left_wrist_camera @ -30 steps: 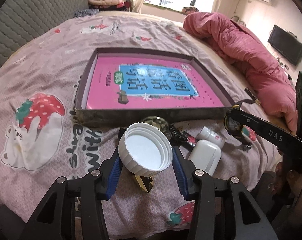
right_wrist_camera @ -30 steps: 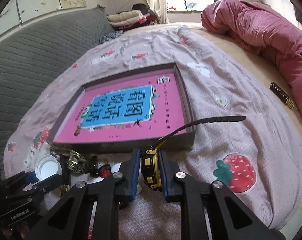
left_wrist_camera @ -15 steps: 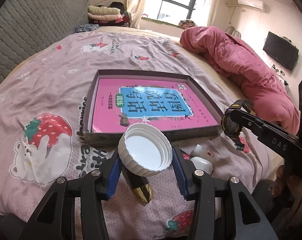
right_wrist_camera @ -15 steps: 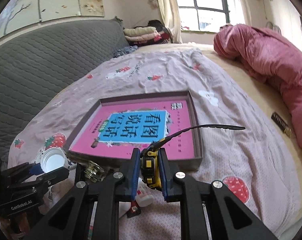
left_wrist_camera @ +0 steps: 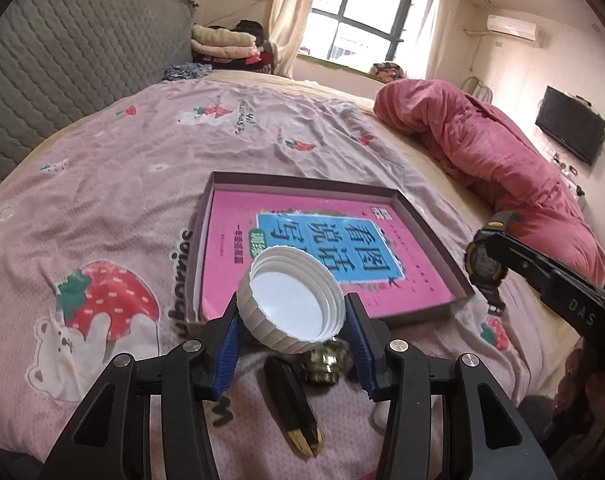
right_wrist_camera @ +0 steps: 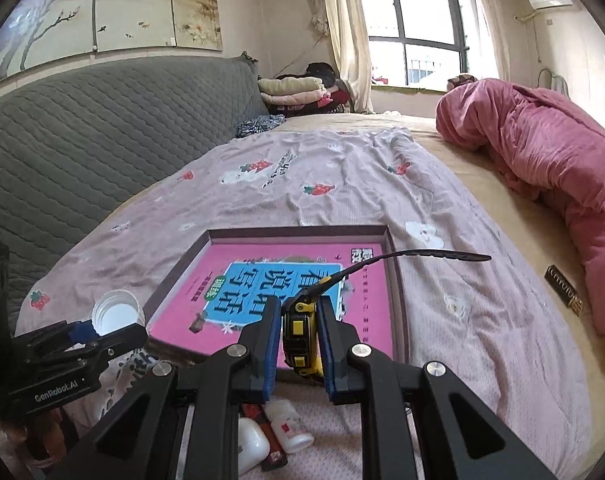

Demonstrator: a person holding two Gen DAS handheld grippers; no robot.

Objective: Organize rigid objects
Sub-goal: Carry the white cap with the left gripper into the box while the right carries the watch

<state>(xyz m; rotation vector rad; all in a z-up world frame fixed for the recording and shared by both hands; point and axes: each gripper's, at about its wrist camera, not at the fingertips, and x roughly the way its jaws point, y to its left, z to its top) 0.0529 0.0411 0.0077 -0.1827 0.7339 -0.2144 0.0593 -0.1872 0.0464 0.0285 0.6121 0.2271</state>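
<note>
left claw (left_wrist_camera: 292, 322) grasping white cap (left_wrist_camera: 293, 298) | right claw (right_wrist_camera: 300, 342) grasping watch (right_wrist_camera: 300, 334) | both above tray (left_wrist_camera: 422, 216)

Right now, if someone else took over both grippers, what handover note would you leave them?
Left gripper: shut on the white screw cap, held above the bed.
Right gripper: shut on the black-and-yellow wristwatch, strap sticking out ahead.
Shallow box with the pink book lies on the strawberry blanket; nothing else is in it yet.
Still on the blanket near the front edge: brass fitting, black-and-gold bar, small white bottles.
Left: probably set cap and watch in the box, then collect the rest.
</note>
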